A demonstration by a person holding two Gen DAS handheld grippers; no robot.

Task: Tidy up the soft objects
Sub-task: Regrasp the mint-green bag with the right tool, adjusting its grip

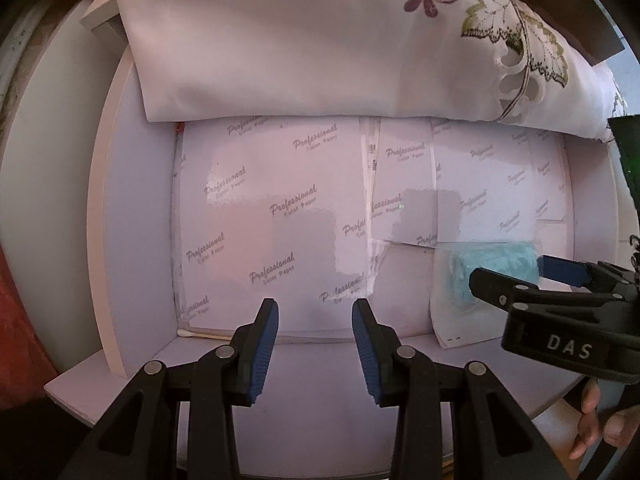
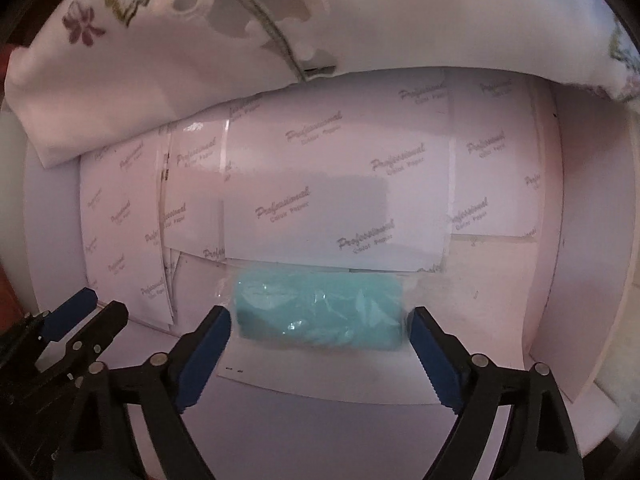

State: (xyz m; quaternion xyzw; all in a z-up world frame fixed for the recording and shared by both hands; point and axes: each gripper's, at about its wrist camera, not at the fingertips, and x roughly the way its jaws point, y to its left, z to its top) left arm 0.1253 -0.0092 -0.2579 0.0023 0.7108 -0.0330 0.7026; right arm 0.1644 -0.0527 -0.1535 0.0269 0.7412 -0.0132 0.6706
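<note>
A teal soft roll in a clear packet [image 2: 316, 300] lies near the front of a shallow white tray [image 2: 576, 280]. My right gripper [image 2: 320, 322] points down over it. Its blue pads stand on either side of the roll with a small gap on each side, so it is open. In the left wrist view the packet [image 1: 496, 260] is partly hidden behind the right gripper [image 1: 516, 271]. My left gripper [image 1: 315, 344] hovers open over the tray's left half with nothing between its fingers. A folded white cloth with embroidered flowers [image 1: 320, 40] lies across the tray's far side.
Glossy sheets printed "Professional Color Paper" [image 1: 260, 208] line the tray floor. A thin stick like a cotton swab [image 1: 204, 335] lies along the front left edge. The tray's left wall [image 1: 132, 220] stands up. Red fabric [image 1: 20, 320] shows outside it. A person's fingers [image 1: 596, 428] hold the right gripper.
</note>
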